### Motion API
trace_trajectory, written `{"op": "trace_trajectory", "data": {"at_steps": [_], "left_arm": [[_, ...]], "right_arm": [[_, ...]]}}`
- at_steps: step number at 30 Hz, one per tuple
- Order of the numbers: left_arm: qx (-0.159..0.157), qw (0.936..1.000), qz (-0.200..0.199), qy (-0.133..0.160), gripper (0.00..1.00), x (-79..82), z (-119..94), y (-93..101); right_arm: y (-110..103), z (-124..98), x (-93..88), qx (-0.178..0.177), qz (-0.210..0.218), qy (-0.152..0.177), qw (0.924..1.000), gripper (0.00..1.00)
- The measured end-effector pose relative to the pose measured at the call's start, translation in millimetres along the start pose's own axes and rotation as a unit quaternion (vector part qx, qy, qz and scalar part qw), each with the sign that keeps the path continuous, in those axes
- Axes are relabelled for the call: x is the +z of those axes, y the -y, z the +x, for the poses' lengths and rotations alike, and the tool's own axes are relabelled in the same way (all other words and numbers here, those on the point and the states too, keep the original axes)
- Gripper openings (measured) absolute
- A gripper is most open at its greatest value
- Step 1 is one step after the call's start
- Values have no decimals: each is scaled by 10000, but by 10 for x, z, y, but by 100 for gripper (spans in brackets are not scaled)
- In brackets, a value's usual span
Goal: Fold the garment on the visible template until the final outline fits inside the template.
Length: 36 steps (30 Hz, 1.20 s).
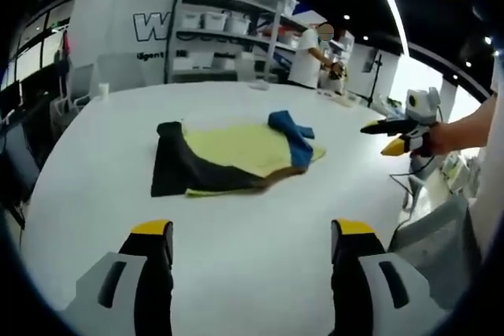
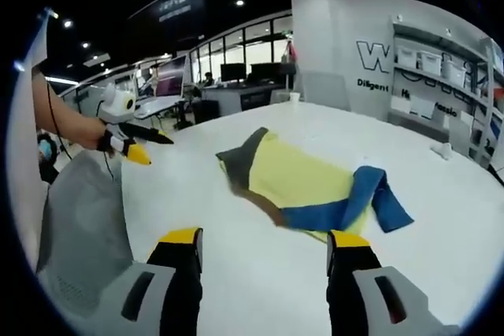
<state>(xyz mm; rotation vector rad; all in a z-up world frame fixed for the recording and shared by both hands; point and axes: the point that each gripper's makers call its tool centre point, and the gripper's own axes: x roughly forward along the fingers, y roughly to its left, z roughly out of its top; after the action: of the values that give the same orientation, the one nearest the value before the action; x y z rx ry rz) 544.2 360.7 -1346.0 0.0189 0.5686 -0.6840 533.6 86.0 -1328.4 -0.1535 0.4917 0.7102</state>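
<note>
A yellow, black and blue cloth garment (image 1: 236, 156) is spread near the middle of the round white table (image 1: 260, 273). Shelves (image 1: 228, 33) beyond it are seen in the left gripper view, desks with screens (image 2: 169, 84) in the right. The left gripper (image 1: 252, 234) and the right gripper (image 2: 262, 241) are held wide, empty, near the garment.

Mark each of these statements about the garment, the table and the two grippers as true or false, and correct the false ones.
1. The garment lies on a white table. True.
2. The left gripper grips the garment. False: it is open, short of the cloth.
3. The garment is mostly yellow, with black and blue parts. True.
4. The right gripper is shut on the blue sleeve. False: it is open and holds nothing.
5. The garment hangs over the table's edge. False: it lies wholly on the table.
</note>
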Motion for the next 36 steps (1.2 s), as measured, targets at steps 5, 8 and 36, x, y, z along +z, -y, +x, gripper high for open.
{"op": "trace_trajectory", "data": {"at_steps": [5, 8, 36], "left_arm": [[-91, 9998, 152, -32, 78, 67, 133, -37], [-137, 9996, 225, -48, 76, 103, 205, -55], [-396, 9898, 1311, -401, 40, 195, 840, -414]], "right_arm": [[85, 82, 7, 28, -49, -40, 10000, 58], [141, 142, 21, 48, -88, -56, 9999, 56], [607, 678, -96, 220, -692, -536, 9959, 36]]}}
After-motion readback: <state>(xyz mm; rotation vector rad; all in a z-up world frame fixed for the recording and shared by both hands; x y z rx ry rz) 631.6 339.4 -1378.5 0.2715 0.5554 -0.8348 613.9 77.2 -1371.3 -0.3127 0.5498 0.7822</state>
